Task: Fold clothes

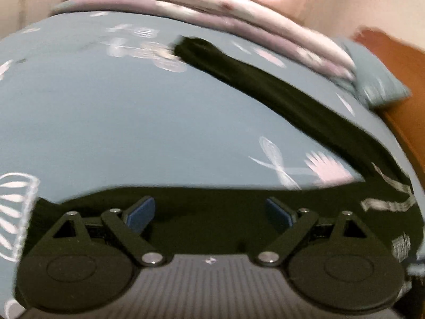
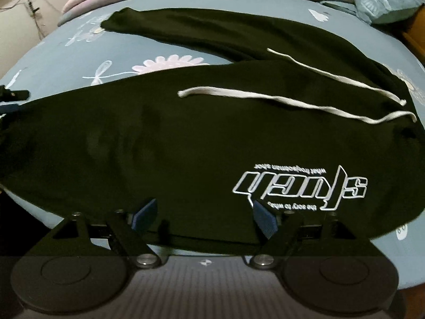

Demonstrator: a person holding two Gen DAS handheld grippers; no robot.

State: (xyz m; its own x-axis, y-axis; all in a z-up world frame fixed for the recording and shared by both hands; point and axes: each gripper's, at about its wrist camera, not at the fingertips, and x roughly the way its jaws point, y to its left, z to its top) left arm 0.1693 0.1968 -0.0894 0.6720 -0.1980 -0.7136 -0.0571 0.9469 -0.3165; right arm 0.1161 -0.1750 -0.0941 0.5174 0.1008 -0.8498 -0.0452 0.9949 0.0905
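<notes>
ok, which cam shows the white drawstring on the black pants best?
Right wrist: both ends of the drawstring lie sharp and fully in view across the black pants. Left wrist shows the pants blurred, and no drawstring can be made out.

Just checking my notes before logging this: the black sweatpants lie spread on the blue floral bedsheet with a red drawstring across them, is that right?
Not quite: the drawstring is white, not red, as the right wrist view shows. The rest holds: the black sweatpants lie spread on the blue floral bedsheet.
</notes>
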